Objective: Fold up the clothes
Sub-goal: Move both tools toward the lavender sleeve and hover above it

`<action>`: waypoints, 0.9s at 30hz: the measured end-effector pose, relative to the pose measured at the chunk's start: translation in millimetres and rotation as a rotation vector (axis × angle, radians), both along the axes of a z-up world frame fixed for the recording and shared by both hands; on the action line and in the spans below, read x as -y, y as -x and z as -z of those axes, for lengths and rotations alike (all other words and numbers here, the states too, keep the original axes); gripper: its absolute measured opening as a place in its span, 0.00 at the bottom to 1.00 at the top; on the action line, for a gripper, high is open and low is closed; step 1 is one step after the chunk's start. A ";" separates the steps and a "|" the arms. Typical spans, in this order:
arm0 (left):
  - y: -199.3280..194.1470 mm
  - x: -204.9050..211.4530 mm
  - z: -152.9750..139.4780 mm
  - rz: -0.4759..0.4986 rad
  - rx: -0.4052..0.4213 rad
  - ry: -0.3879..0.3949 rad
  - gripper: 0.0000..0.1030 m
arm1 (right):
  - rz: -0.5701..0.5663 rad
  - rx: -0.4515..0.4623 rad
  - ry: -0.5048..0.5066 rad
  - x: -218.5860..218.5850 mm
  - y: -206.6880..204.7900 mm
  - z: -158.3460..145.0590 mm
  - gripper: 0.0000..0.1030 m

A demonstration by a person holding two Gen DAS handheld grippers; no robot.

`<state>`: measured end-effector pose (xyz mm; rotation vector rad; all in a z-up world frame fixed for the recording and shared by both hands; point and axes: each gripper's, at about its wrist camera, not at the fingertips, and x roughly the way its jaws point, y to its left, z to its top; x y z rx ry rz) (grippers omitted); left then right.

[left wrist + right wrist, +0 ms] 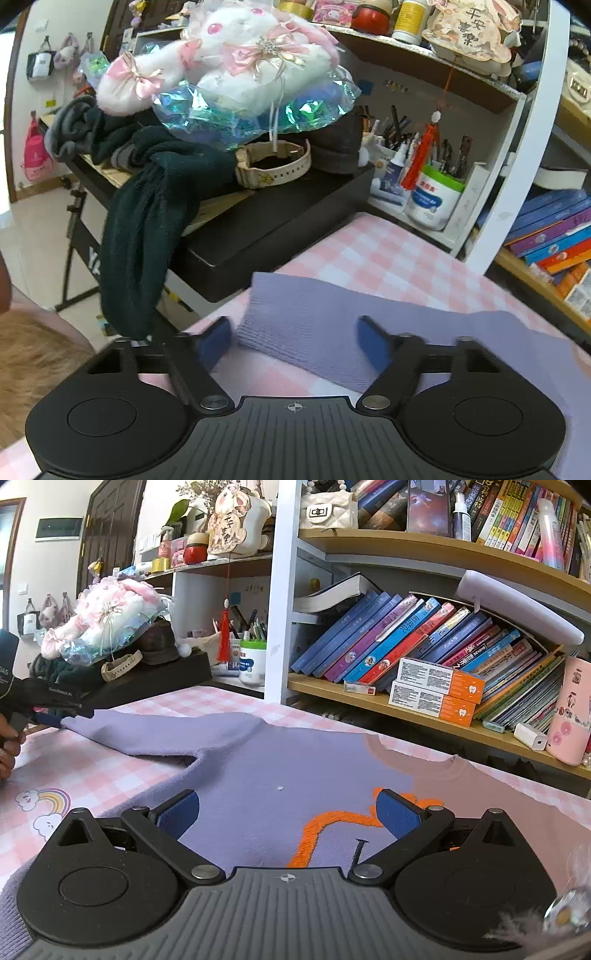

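Left gripper (293,341) stands spread, the lilac sweater's (266,760) sleeve cuff (295,317) between its pads — push further over the ribbing before pinching. Right gripper (286,814) is spread too, hovering above the sweater's chest, spread flat on the checked cloth (92,768) — ready to pin it.

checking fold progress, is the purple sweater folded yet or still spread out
Spread out. The sweater lies flat on the checked cloth, sleeve stretched sideways, its cuff between the open left hand-held gripper.
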<state>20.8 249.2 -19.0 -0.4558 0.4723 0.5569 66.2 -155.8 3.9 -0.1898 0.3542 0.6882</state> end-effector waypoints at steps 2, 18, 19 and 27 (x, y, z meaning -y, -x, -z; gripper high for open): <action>-1.2 -5.6 2.7 0.017 0.042 0.065 0.31 | 0.001 -0.002 -0.004 0.9 0.8 -0.1 1.00; -3.9 -11.7 5.4 0.004 0.174 0.162 0.23 | 0.033 -0.029 0.011 2.3 1.3 2.1 1.00; -2.4 -15.0 7.1 -0.005 0.169 0.172 0.23 | 0.032 -0.030 0.015 1.6 0.9 2.4 1.00; -5.5 -21.8 14.8 0.017 0.157 0.201 0.21 | 0.033 -0.031 0.021 1.4 0.6 2.5 1.00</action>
